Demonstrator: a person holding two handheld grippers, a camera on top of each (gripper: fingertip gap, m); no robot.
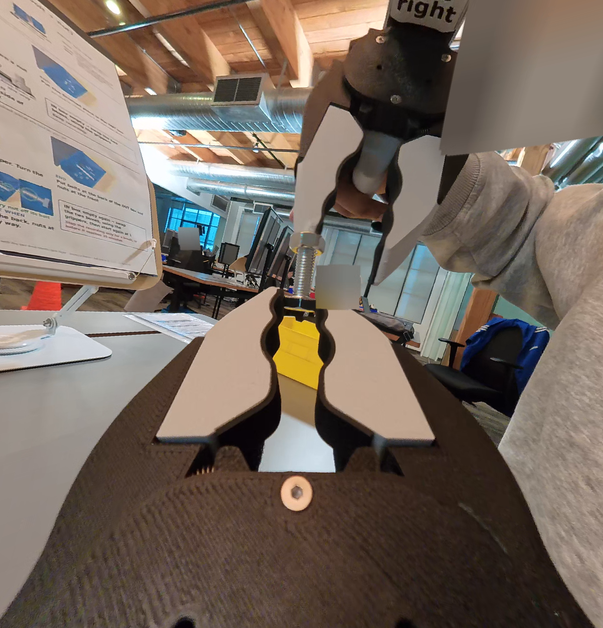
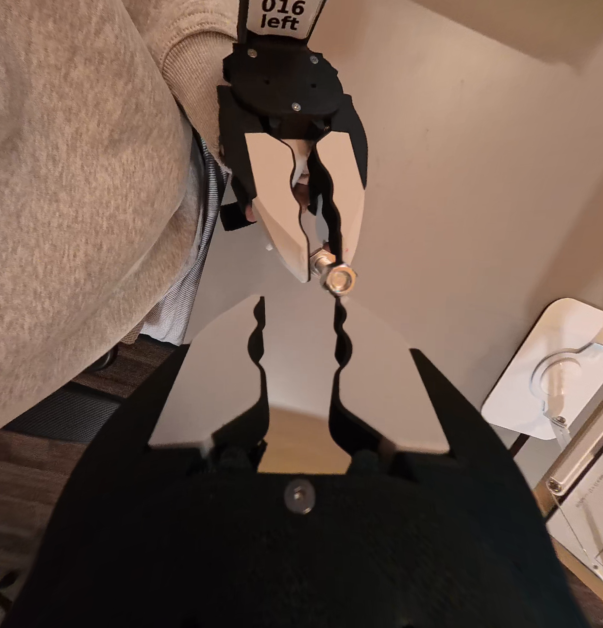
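Bolt (image 1: 304, 272) upright at the tips of the left gripper (image 1: 298, 299), pinched by its head, a nut (image 1: 306, 239) at the upper end. The right gripper (image 1: 340, 251) above is spread, one finger beside the nut. A yellow box (image 1: 298, 353) lies beyond.

From the right gripper (image 2: 298, 299), spread, the left gripper (image 2: 322, 268) ahead clamps the bolt (image 2: 318, 266), nut (image 2: 340, 280) facing the camera
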